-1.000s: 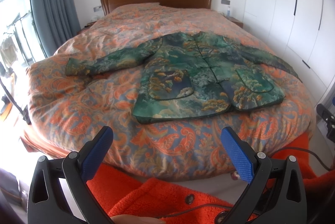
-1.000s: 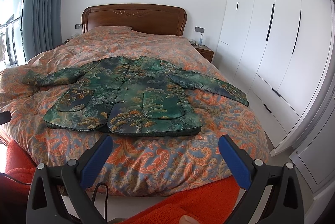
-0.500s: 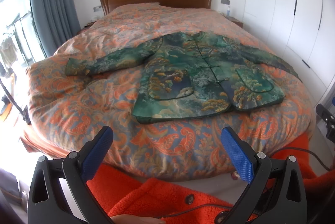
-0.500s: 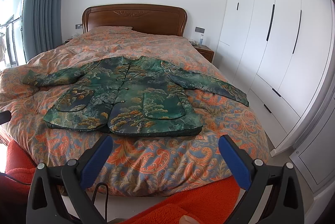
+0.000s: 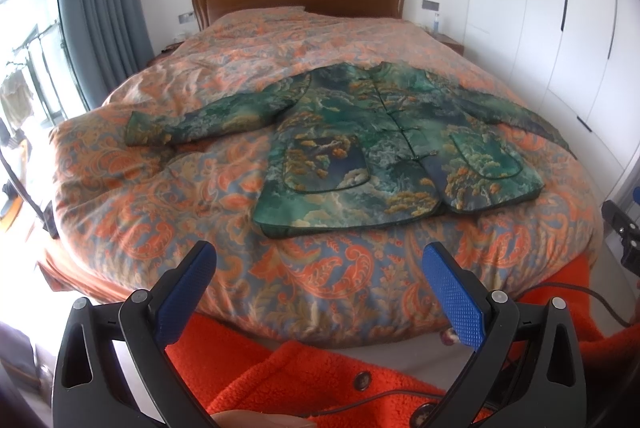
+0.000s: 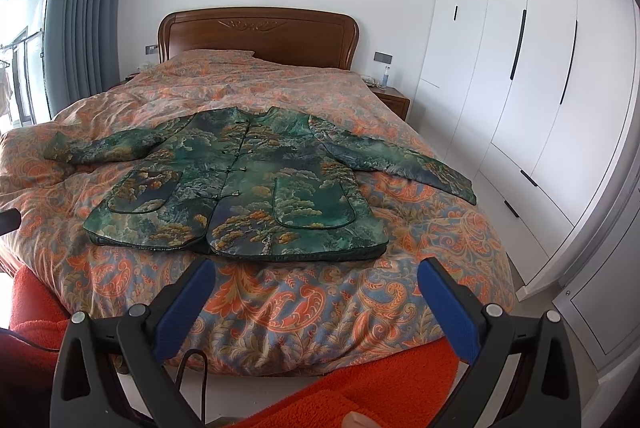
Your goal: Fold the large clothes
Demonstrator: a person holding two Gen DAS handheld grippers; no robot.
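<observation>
Jacket (image 5: 384, 152): green brocade with gold tree print, lying flat and face up on the bed, hem toward the foot, collar toward the headboard, front closed with knot buttons down the middle.
Sleeves: both spread out to the sides; the one nearer the window (image 5: 192, 118) lies across the quilt, the other (image 6: 404, 162) runs toward the wardrobe side and reaches the bed's edge.
Pockets: two rounded patch pockets (image 6: 314, 202) low on the front, one on each side of the button line.
Bed (image 6: 304, 304): covered by an orange and blue paisley quilt, somewhat rumpled near the window side.
Headboard (image 6: 258, 32): brown wood with a carved motif at the top, against the white wall.
Left gripper (image 5: 320, 268): held short of the foot of the bed, clear of the jacket; blue-padded fingers (image 5: 188, 288) spread wide, nothing between them.
Right gripper (image 6: 316, 280): likewise short of the bed's foot, apart from the jacket's hem; fingers (image 6: 448, 304) spread wide and holding nothing.
Orange fleece garment (image 5: 320, 380): fuzzy, with dark buttons, low in both views beneath the grippers.
Wardrobe (image 6: 532, 88): white doors with dark slim handles, along the right side of the room.
Curtain (image 6: 80, 24): grey-blue, hanging beside the window on the left.
Nightstand (image 6: 390, 100): wooden, beside the headboard, with a small bottle on it.
</observation>
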